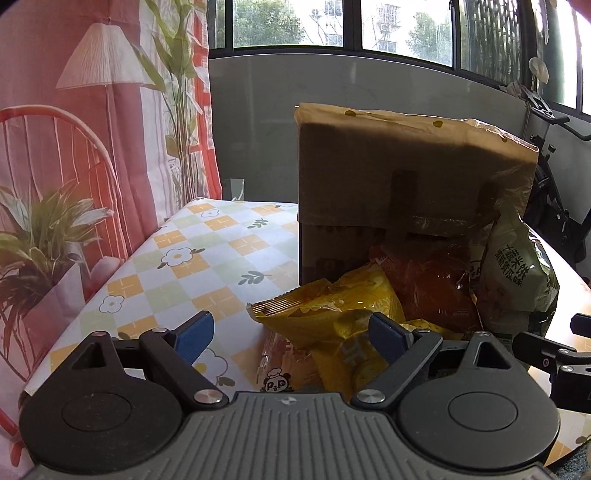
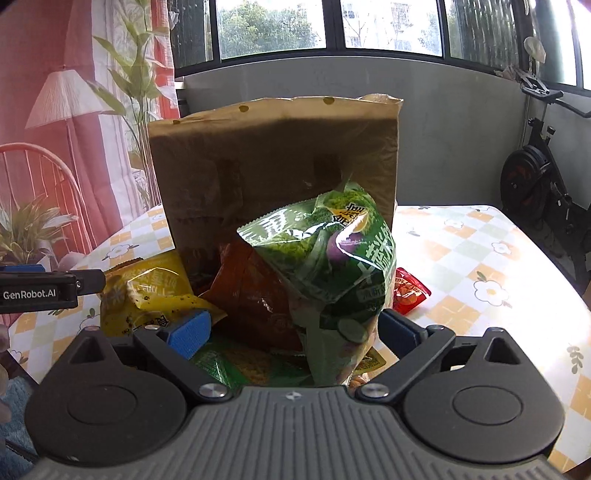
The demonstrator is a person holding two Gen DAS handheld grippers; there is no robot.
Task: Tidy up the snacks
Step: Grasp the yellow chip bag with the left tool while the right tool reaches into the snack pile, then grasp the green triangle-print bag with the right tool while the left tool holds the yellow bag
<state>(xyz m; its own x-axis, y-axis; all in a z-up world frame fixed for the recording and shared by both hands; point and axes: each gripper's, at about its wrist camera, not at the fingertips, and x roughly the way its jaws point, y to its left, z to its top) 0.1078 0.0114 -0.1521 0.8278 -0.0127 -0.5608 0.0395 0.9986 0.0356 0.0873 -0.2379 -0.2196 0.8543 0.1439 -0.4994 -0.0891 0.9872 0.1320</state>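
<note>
Lettering reading "GenRobot.AI" marks the left gripper (image 2: 55, 288) where it enters the right wrist view. Chinese print covers the green snack bag (image 2: 325, 266), unreadable here; a panda logo shows on a flat packet (image 1: 275, 384). The left gripper's blue fingers (image 1: 195, 334) stand wide, a yellow snack bag (image 1: 332, 314) between them, unpressed. The right gripper (image 2: 291, 332) gapes wide around the green bag's lower end. Snacks pile against a brown paper bag (image 2: 258, 166) standing mid-tabletop (image 2: 480, 240); a red packet (image 2: 410, 291) lies beside it.

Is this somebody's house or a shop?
Probably a home, maybe an enclosed balcony: a table with a flowered checked tablecloth, a black exercise bike in the corner, and big windows facing apartment blocks.
</note>
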